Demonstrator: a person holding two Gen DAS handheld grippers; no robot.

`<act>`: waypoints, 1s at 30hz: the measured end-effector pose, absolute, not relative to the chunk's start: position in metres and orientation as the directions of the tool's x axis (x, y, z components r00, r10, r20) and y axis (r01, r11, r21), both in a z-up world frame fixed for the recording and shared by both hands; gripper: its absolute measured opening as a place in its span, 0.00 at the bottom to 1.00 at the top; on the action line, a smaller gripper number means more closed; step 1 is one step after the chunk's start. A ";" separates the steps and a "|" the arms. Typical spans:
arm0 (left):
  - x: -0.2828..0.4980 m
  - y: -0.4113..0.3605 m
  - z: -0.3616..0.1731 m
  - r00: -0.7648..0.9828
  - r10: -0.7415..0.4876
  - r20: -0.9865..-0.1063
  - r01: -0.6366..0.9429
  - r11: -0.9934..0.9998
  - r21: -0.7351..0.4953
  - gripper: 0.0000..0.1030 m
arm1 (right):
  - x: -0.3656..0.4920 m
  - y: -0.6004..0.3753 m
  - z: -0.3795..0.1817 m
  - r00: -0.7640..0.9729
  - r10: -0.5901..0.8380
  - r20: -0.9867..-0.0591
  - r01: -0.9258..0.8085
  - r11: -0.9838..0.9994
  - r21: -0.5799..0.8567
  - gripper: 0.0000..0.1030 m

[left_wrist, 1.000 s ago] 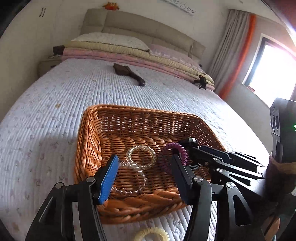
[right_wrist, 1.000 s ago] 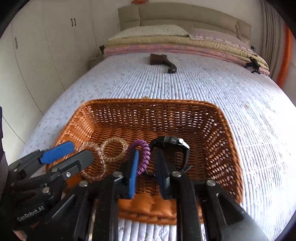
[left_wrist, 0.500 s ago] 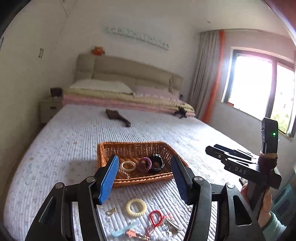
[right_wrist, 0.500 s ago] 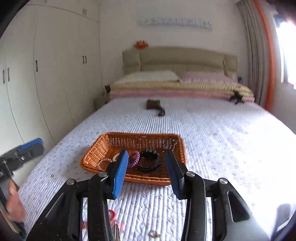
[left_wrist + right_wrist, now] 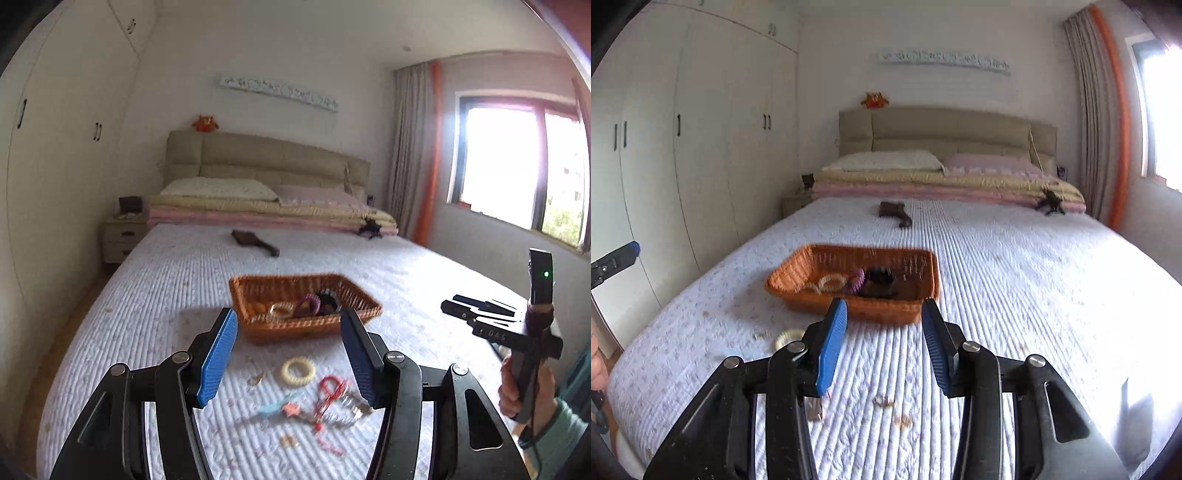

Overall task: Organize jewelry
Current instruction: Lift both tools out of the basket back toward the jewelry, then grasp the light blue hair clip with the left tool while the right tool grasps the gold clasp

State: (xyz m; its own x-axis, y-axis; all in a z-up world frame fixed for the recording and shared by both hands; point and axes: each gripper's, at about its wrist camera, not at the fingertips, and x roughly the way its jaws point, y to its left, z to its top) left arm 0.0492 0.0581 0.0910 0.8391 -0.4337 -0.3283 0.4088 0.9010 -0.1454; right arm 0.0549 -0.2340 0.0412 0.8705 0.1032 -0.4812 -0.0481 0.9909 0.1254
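Wicker basket (image 5: 295, 325) sits beyond both grippers on the bed. Left gripper (image 5: 288, 354) gapes wide — empty. Right gripper (image 5: 882, 343) stands partly open, holding nothing.

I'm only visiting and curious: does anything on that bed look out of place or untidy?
Yes. Some pieces sit in the wicker basket, but a cream coil ring, a red cord and other small trinkets lie scattered loose on the quilt in front of it. A dark hairbrush also lies alone farther up.
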 end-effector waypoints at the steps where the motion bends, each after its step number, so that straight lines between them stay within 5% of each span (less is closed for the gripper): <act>1: 0.052 0.060 0.081 0.829 -0.433 -0.353 0.407 0.901 -0.148 0.58 | 0.058 -0.236 0.032 0.864 0.103 -0.493 -0.042 0.990 0.133 0.43; 13: 0.128 0.046 -0.019 0.563 -0.455 -0.690 0.517 0.845 -0.135 0.58 | 0.080 -0.258 -0.042 0.768 0.122 -0.629 0.012 0.979 0.204 0.43; 23: 0.164 0.016 -0.046 0.496 -0.382 -0.780 0.574 0.818 -0.036 0.57 | 0.100 -0.254 -0.065 0.695 0.152 -0.702 -0.011 0.979 0.201 0.43; 27: 0.167 0.008 -0.046 0.489 -0.386 -0.782 0.591 0.806 -0.028 0.48 | 0.113 -0.244 -0.074 0.642 0.178 -0.745 -0.048 0.980 0.193 0.43; 30: 0.169 0.003 -0.046 0.485 -0.392 -0.782 0.593 0.804 -0.036 0.31 | 0.122 -0.236 -0.081 0.602 0.197 -0.774 -0.083 0.979 0.184 0.43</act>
